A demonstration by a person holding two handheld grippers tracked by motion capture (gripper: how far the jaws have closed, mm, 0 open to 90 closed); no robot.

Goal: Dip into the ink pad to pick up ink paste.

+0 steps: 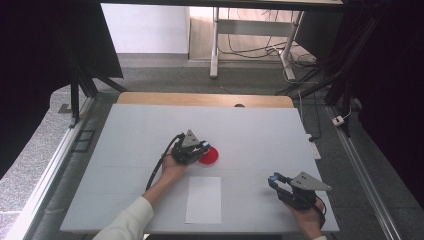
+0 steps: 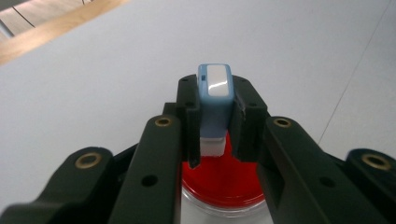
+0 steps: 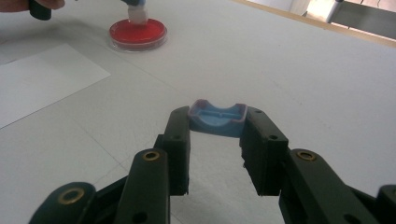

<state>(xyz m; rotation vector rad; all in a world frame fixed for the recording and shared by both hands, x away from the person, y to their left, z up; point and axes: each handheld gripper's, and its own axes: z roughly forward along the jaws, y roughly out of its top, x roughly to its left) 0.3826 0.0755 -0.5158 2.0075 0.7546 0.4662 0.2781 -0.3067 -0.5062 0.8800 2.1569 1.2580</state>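
Left gripper view: the left gripper (image 2: pixel 213 119) has its fingers (image 2: pixel 187 122) closed on a small blue-and-white stamp (image 2: pixel 214 105), held upright with its long axis running from the glossy blue cap above the fingertips down to a white base just below them. Directly beneath that base lies a round red ink pad (image 2: pixel 224 184) in a clear dish; whether the base touches the red surface or hangs just over it cannot be told from this angle. In the high view, the same gripper (image 1: pixel 196 151) sits over the near-left edge of the pad (image 1: pixel 210 156), so this hand is much the nearer of the two to it.

Right gripper view: the right gripper (image 3: pixel 217 133) pinches a shallow blue cap (image 3: pixel 217 119) with a pinkish rim between its fingertips, the fingers (image 3: pixel 178 140) partly apart and spanned by the piece, its hollow side facing up. It appears to be the stamp's cover. From these fingers the pad (image 3: pixel 137 32) lies well ahead and to the left, with a blank white sheet of paper (image 3: pixel 42 79) between, off to the left.

The high view places the paper (image 1: pixel 204 199) on the white table (image 1: pixel 150 130), toward the person from the left fingers. That is likely where the inked stamp goes next. No brand, label or writing can be read on anything.
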